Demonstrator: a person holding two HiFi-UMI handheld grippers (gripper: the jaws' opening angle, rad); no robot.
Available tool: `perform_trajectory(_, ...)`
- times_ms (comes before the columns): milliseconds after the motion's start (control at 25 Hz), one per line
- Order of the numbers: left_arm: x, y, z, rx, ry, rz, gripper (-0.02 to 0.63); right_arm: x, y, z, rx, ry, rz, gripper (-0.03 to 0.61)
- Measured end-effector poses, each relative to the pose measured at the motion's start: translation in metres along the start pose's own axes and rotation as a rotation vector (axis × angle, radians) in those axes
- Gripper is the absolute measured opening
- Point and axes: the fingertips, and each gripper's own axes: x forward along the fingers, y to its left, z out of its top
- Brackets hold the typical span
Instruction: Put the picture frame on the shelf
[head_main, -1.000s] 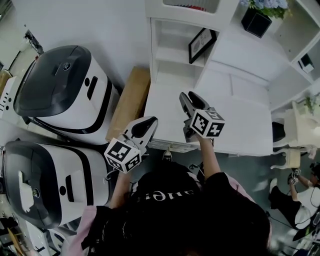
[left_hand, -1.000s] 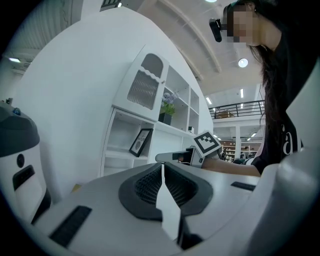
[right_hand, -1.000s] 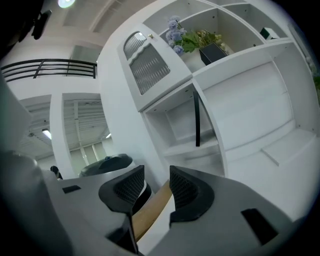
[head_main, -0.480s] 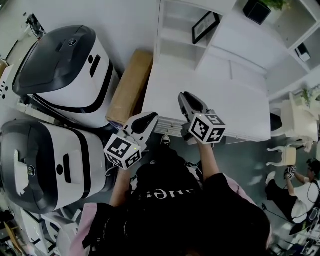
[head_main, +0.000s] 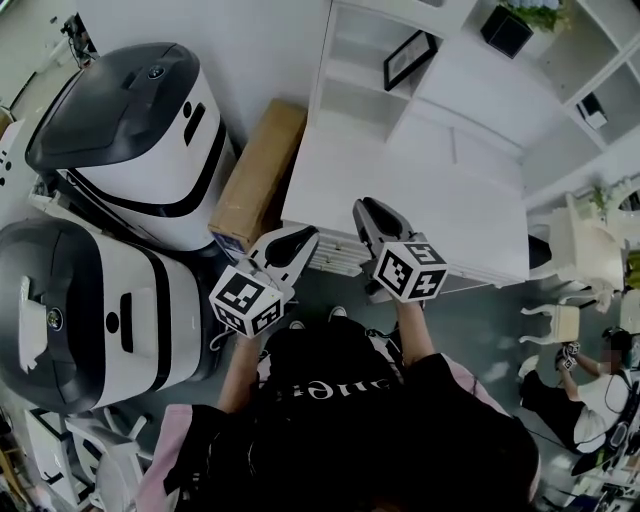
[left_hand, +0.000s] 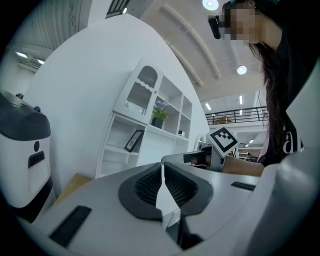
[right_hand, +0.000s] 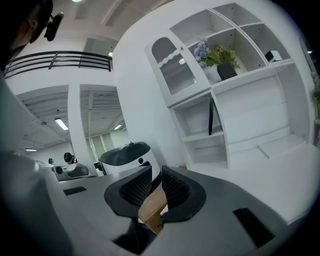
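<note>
The black picture frame (head_main: 408, 60) leans upright in a cubby of the white shelf unit (head_main: 350, 100), far from both grippers; it also shows in the left gripper view (left_hand: 133, 140) and edge-on in the right gripper view (right_hand: 210, 118). My left gripper (head_main: 303, 236) hovers at the near edge of the white desk (head_main: 440, 200), its jaws (left_hand: 161, 167) shut with nothing in them. My right gripper (head_main: 362, 208) is beside it over the desk edge. Its jaws (right_hand: 156, 172) are closing, a narrow gap left, with nothing between them.
A brown cardboard box (head_main: 258, 172) stands left of the desk, against the shelf unit. Two large white-and-black machines (head_main: 130, 130) (head_main: 80, 320) fill the left side. A potted plant (head_main: 505, 25) sits on an upper shelf. A person (head_main: 590, 395) sits at the lower right.
The right gripper's jaws have come together from wide open. Both grippers have drawn back from over the desk towards its near edge, away from the shelf.
</note>
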Motion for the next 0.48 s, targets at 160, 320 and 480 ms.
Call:
perform_trajectory(160,-0.002,-0.003,0.003,0.002,-0.006,0.009,0.025,-0.006,0.005,-0.003,0.000,0.009,0.018,0.087)
perform_trajectory(320,-0.003,-0.015,0.003,0.008,-0.006,0.004,0.026,-0.021,0.010,-0.006,-0.005,0.007,0.033,0.087)
perform_trajectory(480,0.007,-0.034,0.003,0.019,0.004,-0.005,0.025,-0.040,0.004,-0.006,-0.017,0.009,0.048,0.084)
